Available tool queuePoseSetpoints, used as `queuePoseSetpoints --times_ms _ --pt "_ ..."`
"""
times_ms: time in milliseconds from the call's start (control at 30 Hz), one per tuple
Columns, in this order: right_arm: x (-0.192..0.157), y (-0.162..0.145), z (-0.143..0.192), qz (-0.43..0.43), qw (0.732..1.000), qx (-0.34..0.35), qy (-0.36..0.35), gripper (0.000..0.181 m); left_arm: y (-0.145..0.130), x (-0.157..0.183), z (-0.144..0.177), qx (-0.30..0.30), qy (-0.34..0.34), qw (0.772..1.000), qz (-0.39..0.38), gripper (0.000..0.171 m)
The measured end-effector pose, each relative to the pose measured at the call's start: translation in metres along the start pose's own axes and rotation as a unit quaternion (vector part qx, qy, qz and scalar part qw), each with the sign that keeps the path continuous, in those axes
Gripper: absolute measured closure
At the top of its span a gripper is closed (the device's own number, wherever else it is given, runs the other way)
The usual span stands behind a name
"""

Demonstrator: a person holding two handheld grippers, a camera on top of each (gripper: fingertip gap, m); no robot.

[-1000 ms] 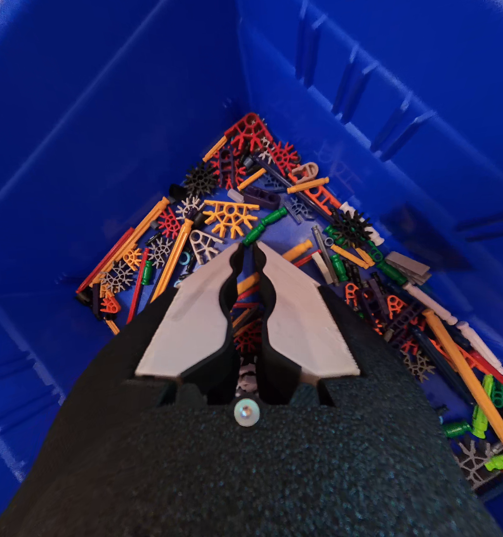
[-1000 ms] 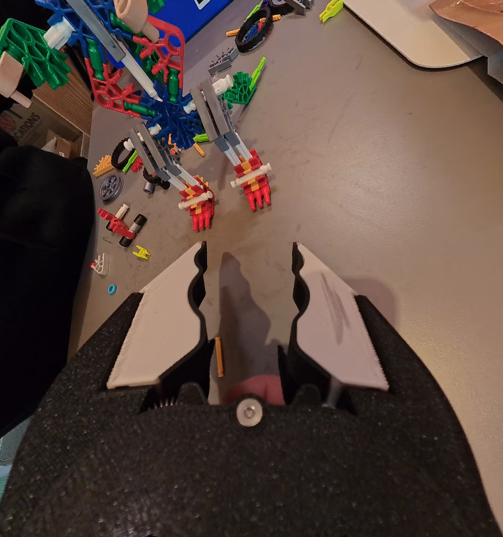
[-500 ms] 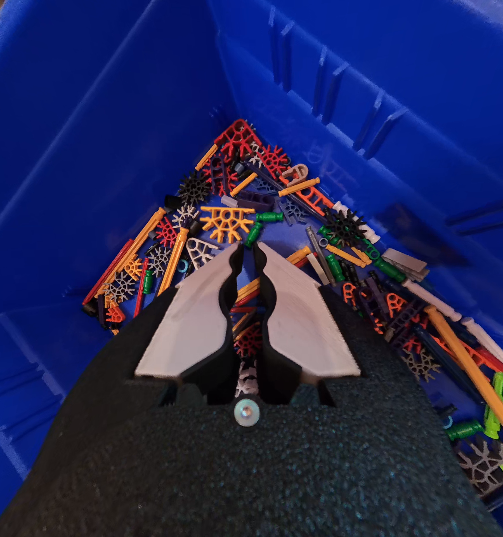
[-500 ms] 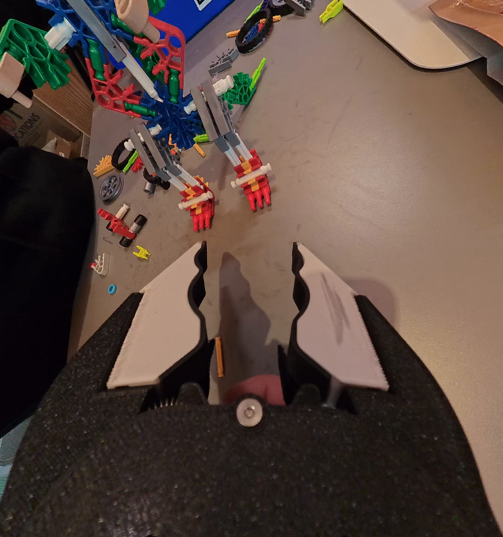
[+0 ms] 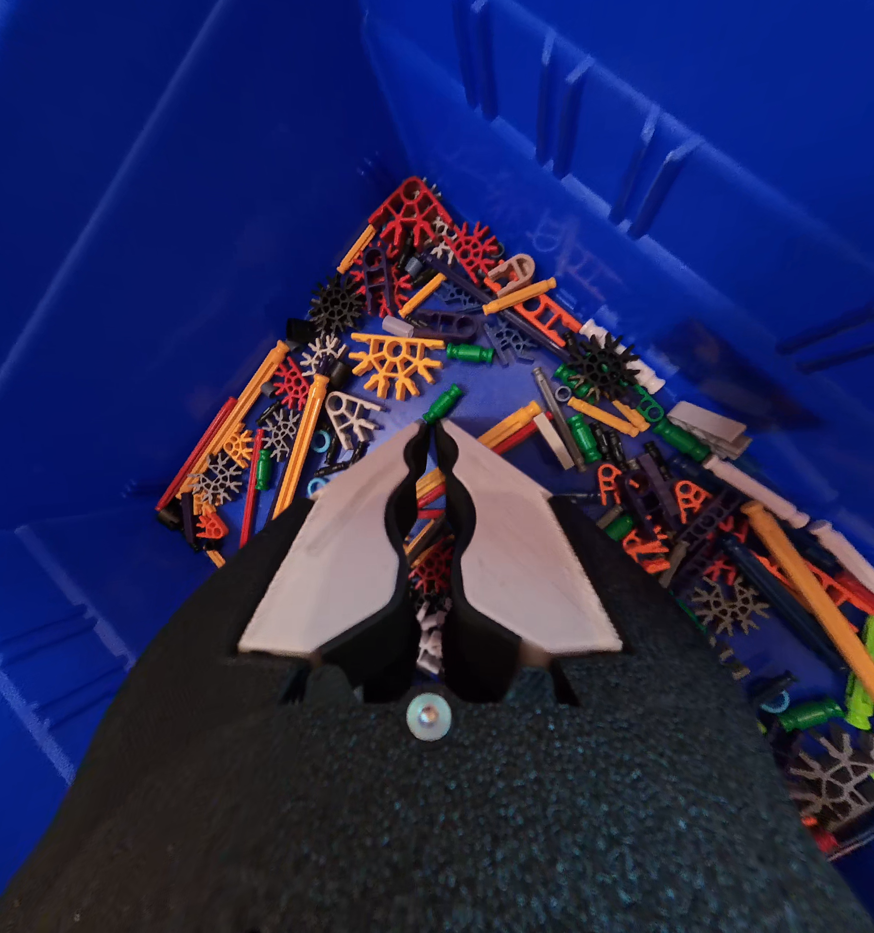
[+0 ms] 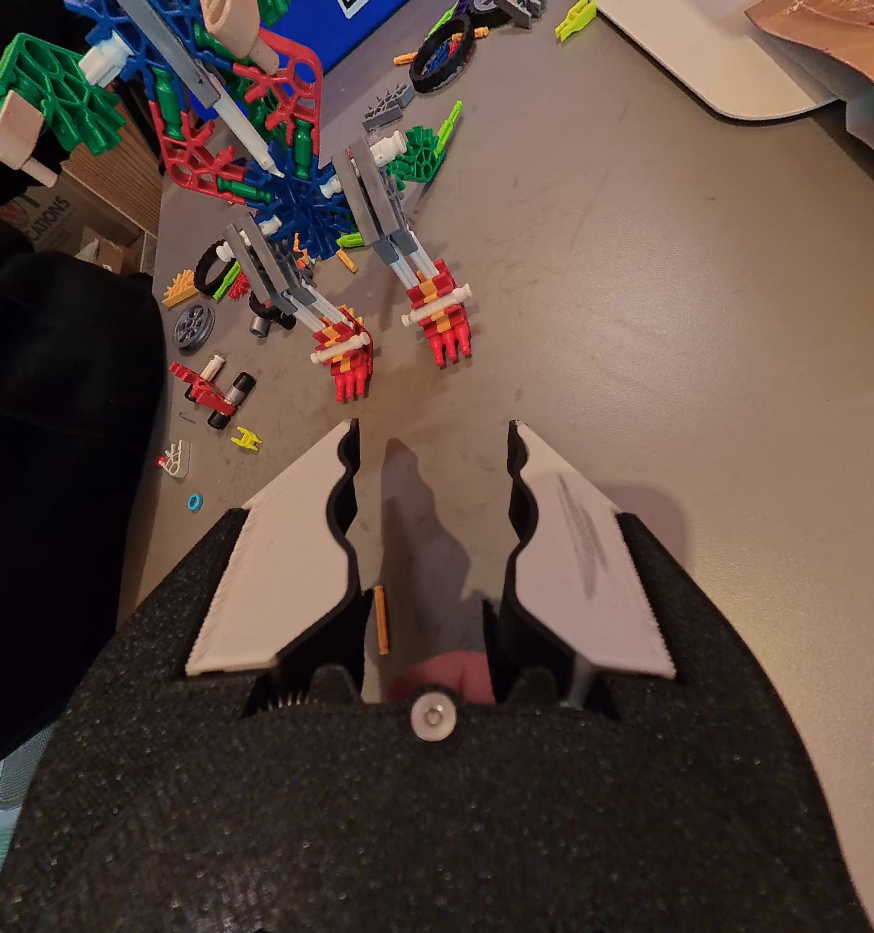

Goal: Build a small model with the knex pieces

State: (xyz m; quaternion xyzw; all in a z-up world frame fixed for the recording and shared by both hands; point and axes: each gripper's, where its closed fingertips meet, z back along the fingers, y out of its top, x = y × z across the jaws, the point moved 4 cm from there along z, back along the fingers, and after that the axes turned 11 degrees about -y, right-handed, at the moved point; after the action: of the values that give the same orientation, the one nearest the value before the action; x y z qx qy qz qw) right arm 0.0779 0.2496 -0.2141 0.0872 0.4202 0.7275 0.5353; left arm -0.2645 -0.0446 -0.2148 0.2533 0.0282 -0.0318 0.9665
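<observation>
Our left gripper [image 5: 430, 429] hangs inside a deep blue bin [image 5: 182, 212], its jaws drawn nearly together with only a thin gap at the tips; whether they pinch anything we cannot tell. A small green rod [image 5: 442, 403] lies just past the tips, near a yellow snowflake connector [image 5: 394, 363], among loose rods and connectors on the bin floor. Our right gripper [image 6: 433, 429] hovers over a grey table [image 6: 652, 328] with jaws wide apart and nothing between them. Just ahead stands a built toy figure [image 6: 293, 197] with two red feet [image 6: 442, 323], and an orange rod [image 6: 381, 626] lies by the left finger.
</observation>
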Motion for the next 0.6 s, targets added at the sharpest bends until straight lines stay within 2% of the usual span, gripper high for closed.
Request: queuePoseSetpoints --times_ms 167,600 --pt "-0.0001 0.0 0.0 0.0 1.0 0.0 0.0 0.123 0.0014 0.0002 -0.0001 0.007 0.001 1.0 -0.001 0.163" --pt "-0.0003 -0.0004 -0.0005 0.002 1.0 -0.002 -0.001 0.123 0.0059 0.0031 -0.0039 0.013 -0.008 1.0 -0.007 0.169"
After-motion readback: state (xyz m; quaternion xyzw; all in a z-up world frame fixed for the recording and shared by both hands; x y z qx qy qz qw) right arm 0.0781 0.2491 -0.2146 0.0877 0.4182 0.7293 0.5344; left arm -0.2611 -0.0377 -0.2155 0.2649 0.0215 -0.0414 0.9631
